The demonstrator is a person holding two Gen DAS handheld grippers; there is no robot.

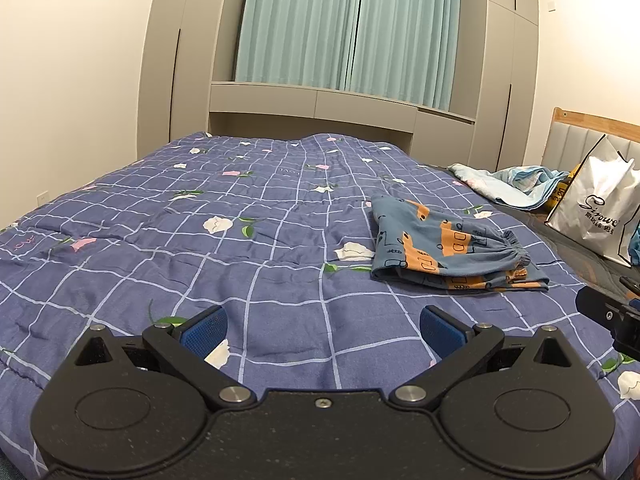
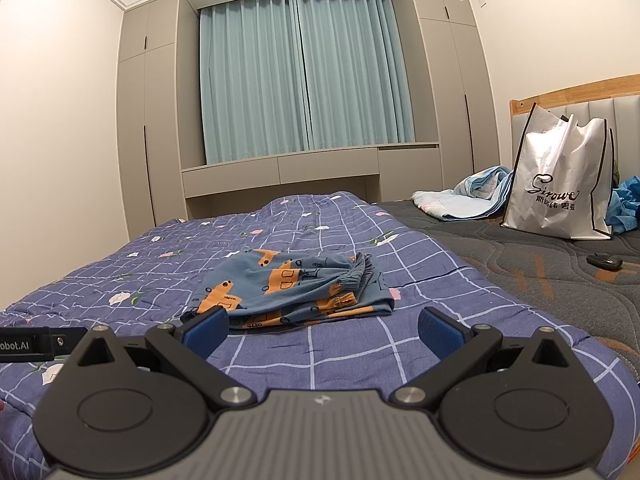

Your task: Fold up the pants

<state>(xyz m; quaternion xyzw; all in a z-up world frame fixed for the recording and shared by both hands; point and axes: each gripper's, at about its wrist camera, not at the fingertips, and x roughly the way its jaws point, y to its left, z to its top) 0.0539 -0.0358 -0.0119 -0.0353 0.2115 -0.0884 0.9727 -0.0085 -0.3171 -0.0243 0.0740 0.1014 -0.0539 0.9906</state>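
The pants (image 1: 444, 244) are blue-grey with orange vehicle prints and an elastic waistband. They lie folded in a compact stack on the blue checked quilt (image 1: 240, 240). In the right wrist view the pants (image 2: 288, 288) sit just ahead of the fingers. My left gripper (image 1: 322, 330) is open and empty, above the quilt, with the pants ahead to its right. My right gripper (image 2: 323, 330) is open and empty, close to the stack's near edge. The right gripper's body shows at the left wrist view's right edge (image 1: 612, 316).
A white shopping bag (image 2: 560, 184) stands by the headboard (image 2: 572, 96) on the grey mattress (image 2: 520, 264). A light blue bundle of cloth (image 2: 468, 200) lies beside it. A small black object (image 2: 604, 261) lies on the mattress. Wardrobes and teal curtains (image 2: 304, 76) stand beyond the bed.
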